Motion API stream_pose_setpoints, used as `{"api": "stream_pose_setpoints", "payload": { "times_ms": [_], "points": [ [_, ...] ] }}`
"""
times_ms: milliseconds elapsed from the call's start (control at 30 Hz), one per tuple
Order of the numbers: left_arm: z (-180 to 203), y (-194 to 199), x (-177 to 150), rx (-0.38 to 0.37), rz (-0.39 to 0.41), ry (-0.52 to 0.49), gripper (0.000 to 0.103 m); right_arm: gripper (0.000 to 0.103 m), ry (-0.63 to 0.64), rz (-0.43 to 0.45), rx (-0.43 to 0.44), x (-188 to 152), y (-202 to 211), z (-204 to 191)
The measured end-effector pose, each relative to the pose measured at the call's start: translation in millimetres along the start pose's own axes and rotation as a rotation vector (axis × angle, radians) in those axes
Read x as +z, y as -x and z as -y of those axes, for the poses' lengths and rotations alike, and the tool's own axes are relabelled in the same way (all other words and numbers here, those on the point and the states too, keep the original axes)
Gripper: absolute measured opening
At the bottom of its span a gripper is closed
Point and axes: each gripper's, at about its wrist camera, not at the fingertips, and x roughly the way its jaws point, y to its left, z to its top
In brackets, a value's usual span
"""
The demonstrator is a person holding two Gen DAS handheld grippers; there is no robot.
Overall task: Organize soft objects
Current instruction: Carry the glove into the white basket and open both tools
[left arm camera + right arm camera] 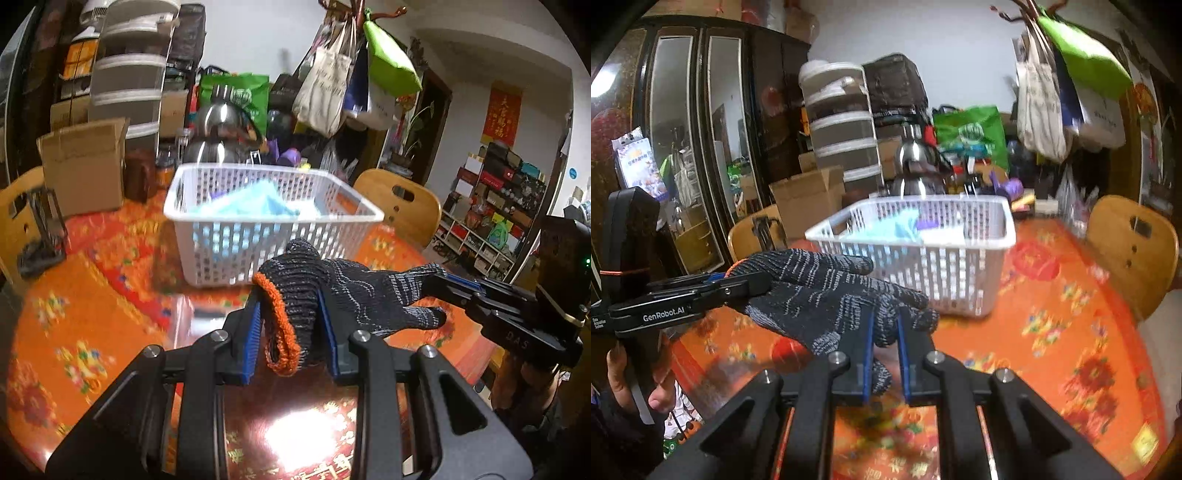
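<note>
Right, table first: orange floral cloth, glossy, glare near the left wrist cam. White perforated basket sits on it past both grippers, with light-blue soft stuff already inside; a purple bit shows in it from the right view only. Cardboard box and steel kettle stand behind the basket, wooden chair at the far right edge of the table.

Dark knit glove is held in the air over the table, on the near side of the basket and not touching it, stretched between the two tools. Left gripper is clenched on the orange-trimmed cuff. Right gripper is clamped on one finger of the glove, the other glove fingers splaying loose around it. Both frames motion-blurred.
</note>
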Motion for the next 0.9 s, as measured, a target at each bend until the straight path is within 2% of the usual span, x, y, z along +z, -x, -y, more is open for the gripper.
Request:
{"api": "stream_pose_setpoints", "payload": {
  "times_ms": [167,267,433,533,667,900],
  "points": [
    [4.5,5.4,50.6,-0.014,0.028,-0.023,0.026,0.010,0.050,0.050,-0.015,55.7,5.4,0.8],
    [3.8,-4.8,94.9,-0.013,0.035,-0.031,0.026,0.010,0.059,0.064,-0.031,92.9,-6.4,11.9],
    [-6.8,-50.5,162.5,0.017,-0.026,-0.019,0.026,0.010,0.039,0.036,-0.076,147.7,-51.4,39.0],
    [-16.7,-87.5,192.3,0.045,-0.081,-0.001,0.026,0.010,0.029,0.006,-0.098,167.8,-81.1,54.9],
    [-28.4,-139.9,207.4,0.081,-0.146,0.027,0.026,0.010,0.017,-0.057,-0.147,175.3,-120.4,75.6],
    [-42.5,-209.4,199.5,0.145,-0.216,0.057,0.027,0.010,0.041,-0.111,-0.178,161.6,-165.1,87.9]
  ]
}}
